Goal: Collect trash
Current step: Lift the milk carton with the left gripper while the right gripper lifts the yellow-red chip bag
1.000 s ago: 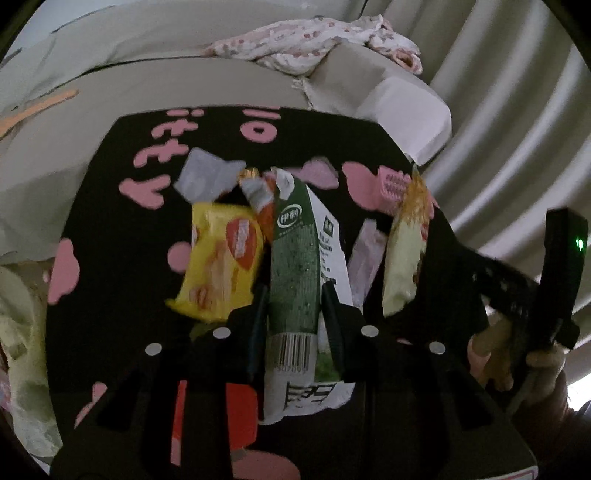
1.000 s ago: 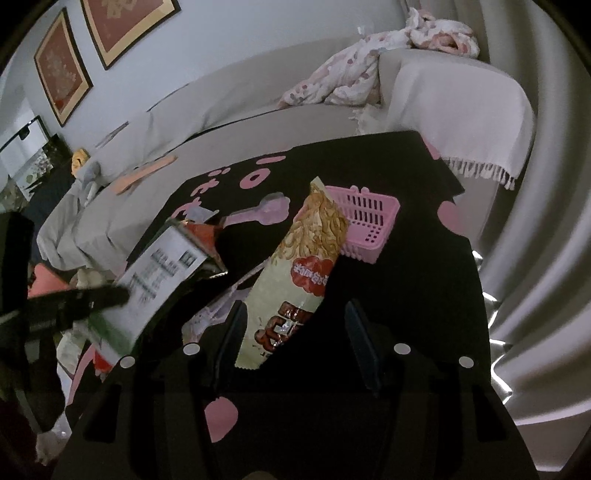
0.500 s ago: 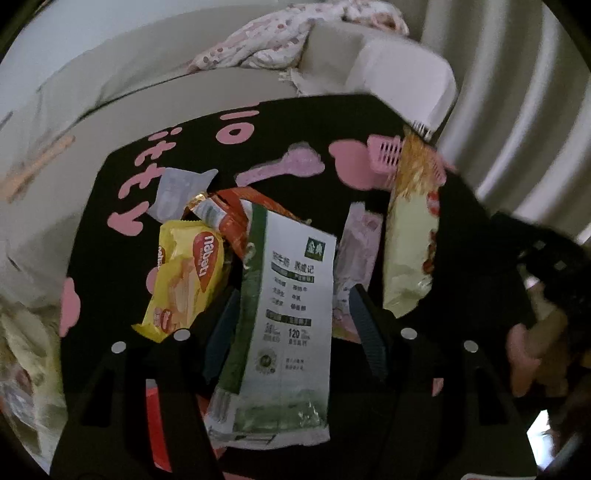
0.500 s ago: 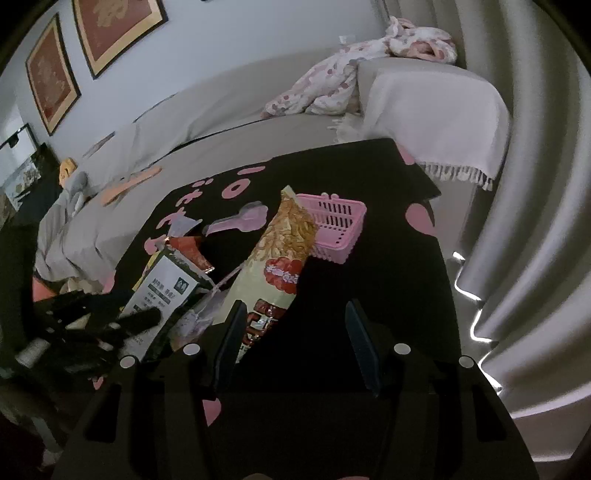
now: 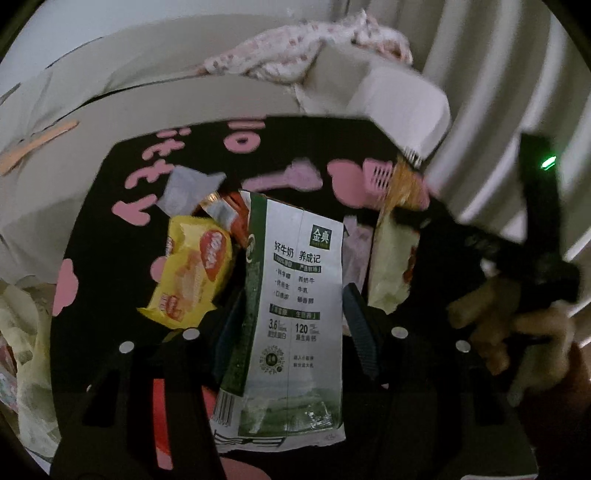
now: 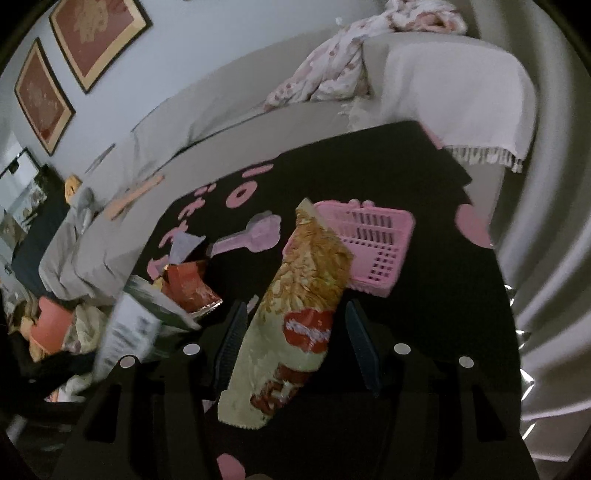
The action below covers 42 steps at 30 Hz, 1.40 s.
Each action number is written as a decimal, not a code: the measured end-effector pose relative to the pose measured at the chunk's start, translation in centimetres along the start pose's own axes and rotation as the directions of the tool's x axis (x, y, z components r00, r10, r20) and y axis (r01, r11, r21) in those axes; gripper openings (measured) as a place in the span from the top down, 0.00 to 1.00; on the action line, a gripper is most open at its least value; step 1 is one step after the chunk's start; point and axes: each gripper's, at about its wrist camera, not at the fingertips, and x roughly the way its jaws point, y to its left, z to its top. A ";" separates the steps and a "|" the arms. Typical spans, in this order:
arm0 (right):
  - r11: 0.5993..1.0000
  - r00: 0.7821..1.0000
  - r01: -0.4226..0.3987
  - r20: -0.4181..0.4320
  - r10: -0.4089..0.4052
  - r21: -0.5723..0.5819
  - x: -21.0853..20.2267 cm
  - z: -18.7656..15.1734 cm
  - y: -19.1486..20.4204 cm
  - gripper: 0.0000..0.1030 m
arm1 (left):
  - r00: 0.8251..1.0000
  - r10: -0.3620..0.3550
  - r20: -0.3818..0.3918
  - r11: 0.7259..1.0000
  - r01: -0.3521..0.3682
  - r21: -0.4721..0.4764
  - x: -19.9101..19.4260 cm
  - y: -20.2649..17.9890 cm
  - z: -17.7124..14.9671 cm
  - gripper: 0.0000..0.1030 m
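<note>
Carton (image 5: 291, 295): flattened green-and-white milk carton, printed face up, lying lengthwise between the fingers of the left tongs (image 5: 291, 314); its torn top end points toward the sofa, its bottom end runs back over the tongs' body
Left tongs: fingers (image 5: 360, 328) spread, one on each side of the carton; whether they touch it I cannot tell
Chip bag (image 6: 295, 317): long yellow-and-red snack bag, tilted, between the fingers of the right tongs (image 6: 297, 339); its top end lies against the basket
Right tongs: fingers (image 6: 364, 347) spread wider than the bag, a gap showing on the right side
Yellow pack (image 5: 192, 273): biscuit wrapper just left of the carton on the tabletop
Red wrapper (image 6: 188, 288): crumpled, beside the carton's top end, behind the yellow pack
Grey scrap (image 5: 186, 188): torn wrapper farther back, near the pink lettering
Basket (image 6: 373, 247): pink slotted plastic basket, on the tabletop behind the chip bag
Tabletop (image 6: 424, 314): covered by a black cloth with pink letters and shapes
Right hand (image 5: 517, 325): seen from the left camera, gripping the black handle of the right tongs
Sofa (image 6: 229, 110): grey, behind the tabletop, with a floral blanket (image 6: 332, 70) over its arm
Wall: two framed red pictures (image 6: 99, 33) above the sofa
</note>
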 end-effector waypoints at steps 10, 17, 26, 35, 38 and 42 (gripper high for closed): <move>0.983 0.996 -0.078 0.035 0.085 -0.163 -2.7 0.2 3.8 0.93 | 0.980 -0.037 0.195 0.988 0.065 -0.142 -7.3 3.8 0.2 0.50; 0.977 0.990 -0.096 0.089 0.114 -0.190 -5.5 0.3 5.0 0.93 | 0.960 0.046 0.275 0.967 0.026 -0.252 -12.0 8.2 -0.9 0.50; 0.989 0.997 -0.074 -0.007 0.073 -0.128 -1.4 0.5 3.0 0.54 | 0.971 0.044 0.237 0.957 0.028 -0.290 -10.7 9.4 -2.4 0.50; 0.997 0.990 -0.029 -0.140 0.018 -0.076 4.3 0.6 3.0 0.54 | 0.985 0.025 0.169 0.965 0.021 -0.263 -7.4 8.6 -3.0 0.50; 0.995 0.989 -0.047 -0.146 0.034 -0.086 4.4 0.2 3.4 0.74 | 0.988 0.016 0.153 0.966 0.024 -0.258 -6.9 8.5 -3.3 0.50; 0.985 0.995 -0.038 -0.100 0.021 -0.170 2.6 0.2 4.6 0.85 | 0.994 0.029 0.103 0.976 -0.006 -0.219 -6.0 8.2 -3.2 0.50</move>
